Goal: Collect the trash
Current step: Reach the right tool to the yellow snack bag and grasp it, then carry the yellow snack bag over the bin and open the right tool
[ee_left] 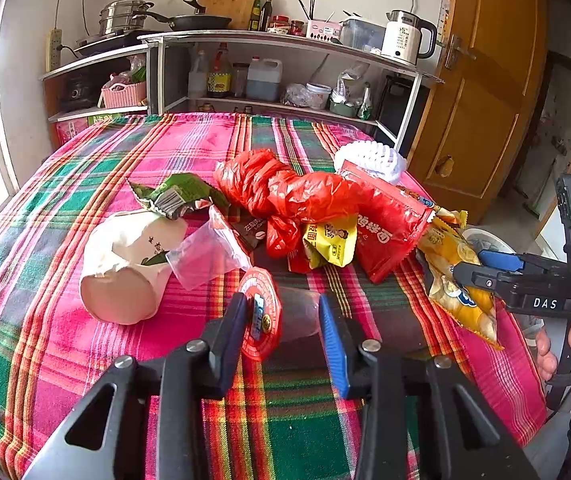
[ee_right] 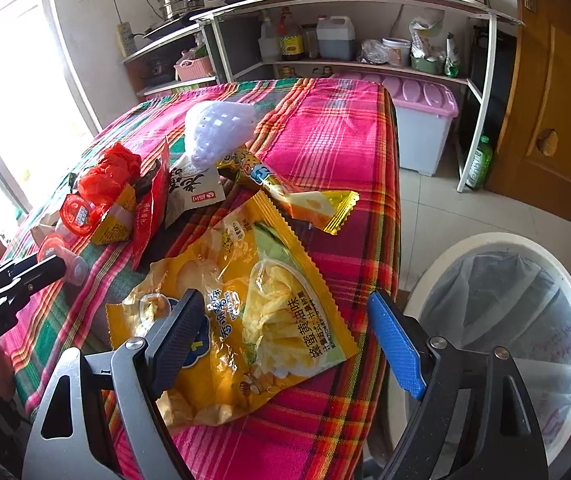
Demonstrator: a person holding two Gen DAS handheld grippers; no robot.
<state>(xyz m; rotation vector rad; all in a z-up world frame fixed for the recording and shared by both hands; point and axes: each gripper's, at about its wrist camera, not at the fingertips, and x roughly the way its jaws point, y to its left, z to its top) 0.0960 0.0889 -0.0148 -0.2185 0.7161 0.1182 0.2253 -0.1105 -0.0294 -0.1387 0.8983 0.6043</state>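
Only your right wrist view shows the white bin (ee_right: 501, 344) with its clear liner, on the floor just right of the table (ee_right: 337, 128); only your left view shows the paper cup (ee_left: 125, 268) lying on its side at the near left. Your left gripper (ee_left: 283, 320) sits low over the cloth, jaws part open around a small clear cup with a red lid (ee_left: 261, 312), seemingly not yet pinching it. Your right gripper (ee_right: 285, 340) is wide open, straddling the yellow chip bag (ee_right: 245, 304) at the table's near right edge.
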